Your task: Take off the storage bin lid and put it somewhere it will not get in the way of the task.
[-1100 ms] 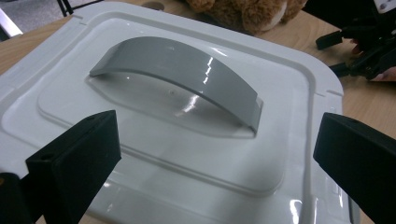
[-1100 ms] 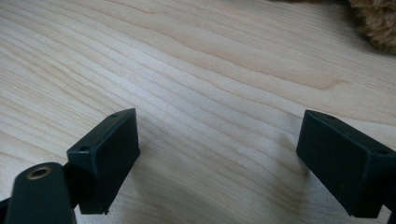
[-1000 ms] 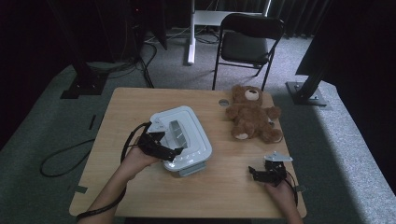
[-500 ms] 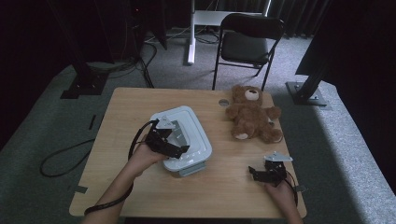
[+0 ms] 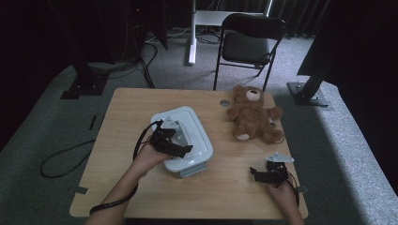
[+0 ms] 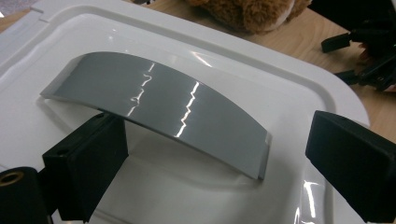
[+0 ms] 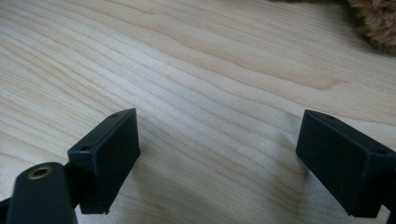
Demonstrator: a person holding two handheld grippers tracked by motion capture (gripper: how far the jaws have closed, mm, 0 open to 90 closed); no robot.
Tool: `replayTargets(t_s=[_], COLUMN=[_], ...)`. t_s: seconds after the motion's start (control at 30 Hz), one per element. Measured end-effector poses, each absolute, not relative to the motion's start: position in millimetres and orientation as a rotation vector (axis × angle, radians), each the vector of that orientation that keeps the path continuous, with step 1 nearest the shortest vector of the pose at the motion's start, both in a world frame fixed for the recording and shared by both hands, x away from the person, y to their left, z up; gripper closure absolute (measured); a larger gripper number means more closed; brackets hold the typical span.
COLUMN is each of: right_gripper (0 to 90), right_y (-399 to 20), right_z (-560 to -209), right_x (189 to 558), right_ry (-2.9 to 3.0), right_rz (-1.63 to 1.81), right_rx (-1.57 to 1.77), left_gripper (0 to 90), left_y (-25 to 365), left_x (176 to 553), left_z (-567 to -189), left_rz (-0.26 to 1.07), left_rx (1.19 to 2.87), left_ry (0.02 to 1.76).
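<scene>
Straddling curved grey handle (glossy plastic, seemingly): left claw.

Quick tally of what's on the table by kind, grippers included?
White lidded box: 1
Teddy bear: 1
Grippers: 2, left gripper over the box lid, right gripper near the table's front edge
Total: 4

text: none readable | labels: none | numbers: none
</scene>
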State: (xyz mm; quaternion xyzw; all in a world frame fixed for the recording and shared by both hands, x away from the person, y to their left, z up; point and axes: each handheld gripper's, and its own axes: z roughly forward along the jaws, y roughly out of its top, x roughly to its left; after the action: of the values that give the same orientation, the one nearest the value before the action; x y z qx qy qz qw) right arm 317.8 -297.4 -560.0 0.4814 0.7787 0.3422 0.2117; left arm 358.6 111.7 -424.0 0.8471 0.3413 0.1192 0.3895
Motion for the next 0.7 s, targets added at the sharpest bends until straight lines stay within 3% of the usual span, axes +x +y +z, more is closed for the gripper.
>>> replayTargets(t_s=[0.07,0.13,0.23,0.37,0.7], right_gripper=[12.5,12.5,12.5,12.5,12.6], right_y=[-297.4,-297.4,-297.4,-297.4,-297.4], right_z=[-560.0,-560.0,-560.0,-560.0,-560.0], right_x=[317.8,317.8,317.8,317.8,317.7], right_ry=[2.163,2.163,2.163,2.163,2.163], right_rz=[0.950,0.950,0.950,0.950,0.950], right_rx=[1.338,1.338,1.337,1.337,1.337], left_gripper=[6.7,15.9,17.7,27.7,44.7], left_y=[109.5,108.6,105.4,106.6,113.2], left_x=[358.1,357.0,355.4,353.5,354.5], left_z=[-425.2,-425.1,-425.6,-426.3,-427.7], left_rz=[0.299,0.316,0.376,0.388,0.300], left_rx=[2.154,2.154,2.159,2.135,2.059], left_ry=[0.866,0.853,0.866,0.867,0.872])
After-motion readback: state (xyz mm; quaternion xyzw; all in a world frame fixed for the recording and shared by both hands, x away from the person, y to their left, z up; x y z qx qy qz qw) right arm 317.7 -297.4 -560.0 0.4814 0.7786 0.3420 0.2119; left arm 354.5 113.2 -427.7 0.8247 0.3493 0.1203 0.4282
